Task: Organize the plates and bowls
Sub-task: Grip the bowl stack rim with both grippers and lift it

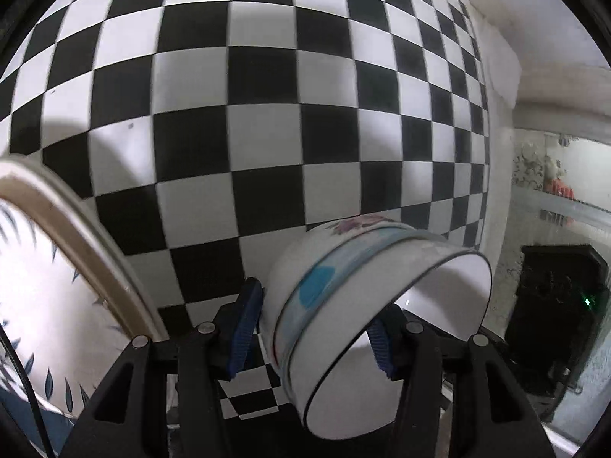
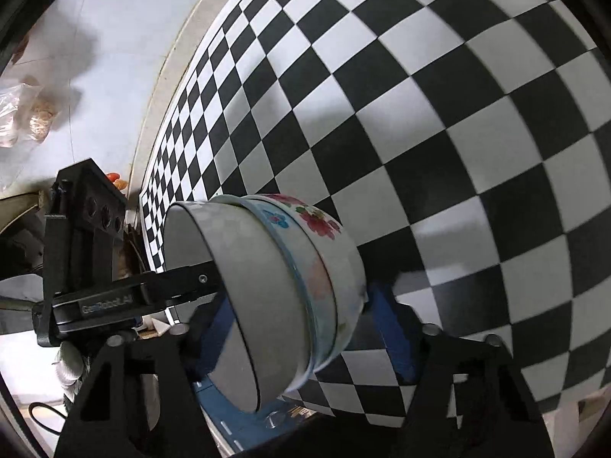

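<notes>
A: What is seen between the fingers of the left gripper (image 1: 311,334)?

B: A stack of nested bowls (image 1: 343,305) is seen there, tipped on its side. The left blue finger (image 1: 244,328) is pressed against the base of the outer flowered bowl, and the right one is set inside the white inner bowl, so the stack is held across its walls.

A: And where is the stack placed relative to the checkered counter (image 1: 267,107)?

B: It is held over the counter, near its right edge in the left wrist view. Whether the counter is touched cannot be told. A large leaf-patterned plate (image 1: 57,286) with a tan rim is seen to the left of the stack, apart from it.

A: What is shown of the right gripper (image 2: 301,328)?

B: The same stack (image 2: 275,286) is seen between its blue fingers (image 2: 389,336), with the red flowers of the outer bowl turned toward the counter (image 2: 458,114). The left gripper (image 2: 179,286) is seen reaching in from the left, one finger laid inside the inner bowl.

A: Is the stack gripped by the right fingers?

B: They are set at a middling width around it. Whether the bowl walls are pressed by them cannot be told, since the contact is hidden by the stack itself.
</notes>
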### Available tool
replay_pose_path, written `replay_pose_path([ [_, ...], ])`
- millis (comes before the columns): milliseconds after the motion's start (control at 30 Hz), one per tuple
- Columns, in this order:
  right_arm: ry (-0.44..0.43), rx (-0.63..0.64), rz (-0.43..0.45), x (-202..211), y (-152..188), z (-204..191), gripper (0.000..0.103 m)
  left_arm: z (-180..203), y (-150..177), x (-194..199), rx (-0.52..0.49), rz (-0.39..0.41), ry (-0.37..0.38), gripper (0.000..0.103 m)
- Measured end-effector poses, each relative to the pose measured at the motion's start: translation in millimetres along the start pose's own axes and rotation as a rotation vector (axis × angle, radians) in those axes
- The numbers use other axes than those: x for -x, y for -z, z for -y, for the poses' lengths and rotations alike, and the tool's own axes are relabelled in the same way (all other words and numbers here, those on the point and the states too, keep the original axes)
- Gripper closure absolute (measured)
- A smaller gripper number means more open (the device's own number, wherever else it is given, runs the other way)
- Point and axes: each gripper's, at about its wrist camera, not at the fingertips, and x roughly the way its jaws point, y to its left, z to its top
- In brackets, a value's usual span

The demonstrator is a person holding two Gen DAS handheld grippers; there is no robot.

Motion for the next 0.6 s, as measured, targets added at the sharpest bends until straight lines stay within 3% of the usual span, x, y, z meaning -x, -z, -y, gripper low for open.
replay_pose_path([
  [133,0.014,-0.016,-0.029,-12.7,-8.8,10.0,0.048,0.4,-3.5,-4.5,-0.038,-0.006,0.031,0.051],
  [267,-0.014,-0.026,-0.043,-17.8,-14.3,16.2,0.049,1.2,0.5,-2.7,-0.056,0.024,0.036,0.052],
  [600,0.058,0.084,0.001,-17.0,-17.1,-13.7,0.051,4.9,10.2,2.3,-0.06,0.073,0.023,0.053],
])
